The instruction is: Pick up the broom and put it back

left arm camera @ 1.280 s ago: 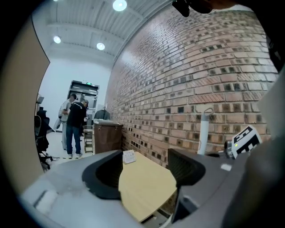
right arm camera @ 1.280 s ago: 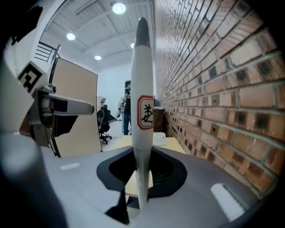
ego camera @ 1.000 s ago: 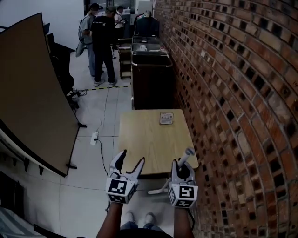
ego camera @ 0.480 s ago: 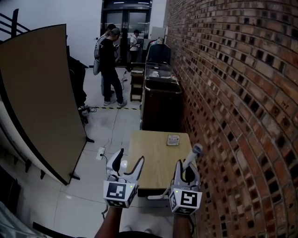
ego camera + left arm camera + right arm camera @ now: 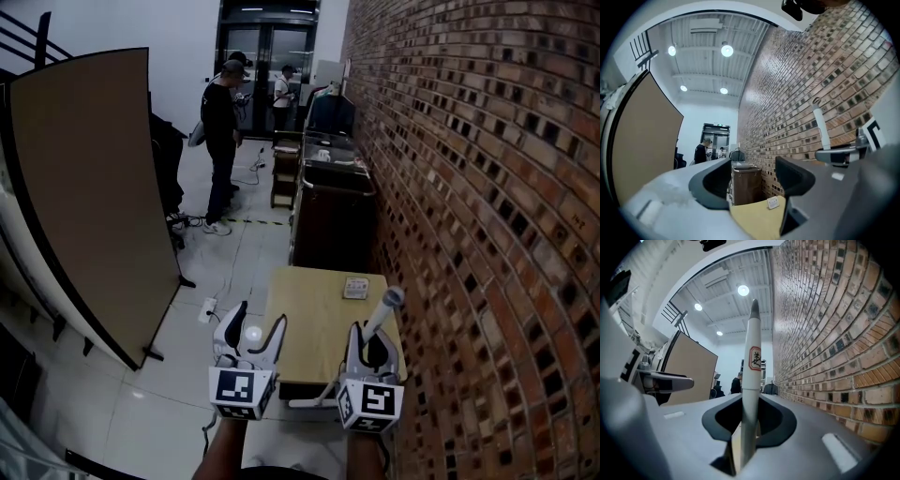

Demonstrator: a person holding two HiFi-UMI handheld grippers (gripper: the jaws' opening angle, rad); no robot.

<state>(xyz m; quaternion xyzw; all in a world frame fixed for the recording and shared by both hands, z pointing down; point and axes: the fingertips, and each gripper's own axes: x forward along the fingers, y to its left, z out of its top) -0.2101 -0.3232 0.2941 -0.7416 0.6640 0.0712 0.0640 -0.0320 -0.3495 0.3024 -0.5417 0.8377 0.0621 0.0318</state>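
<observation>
**Right tool** (image 5: 372, 343): the jaws are closed tight on the broom handle (image 5: 384, 309), which runs up between them at the lower right of the head view. In the right gripper view the pale handle stands near upright in the jaw gap, with its labelled part and tapered end above the jaws. The grip sits high on the handle, in my judgement so the length below hangs free of the tabletop (image 5: 314, 300) ahead. The broom head is not in view.

**Left tool** (image 5: 248, 330): the jaws are spread wide with nothing between them. Only the tabletop and a dark cart (image 5: 333, 220) show through the gap. It sits beside the right tool, apart from the broom and free to steady the handle.

**Surroundings:** the brick wall (image 5: 469, 187) fills the right of the frame, near the handle.

**Assessment:** the pick-up appears done and the return is outstanding. I cannot identify the storage place. The risk is the handle tip striking the wall.
</observation>
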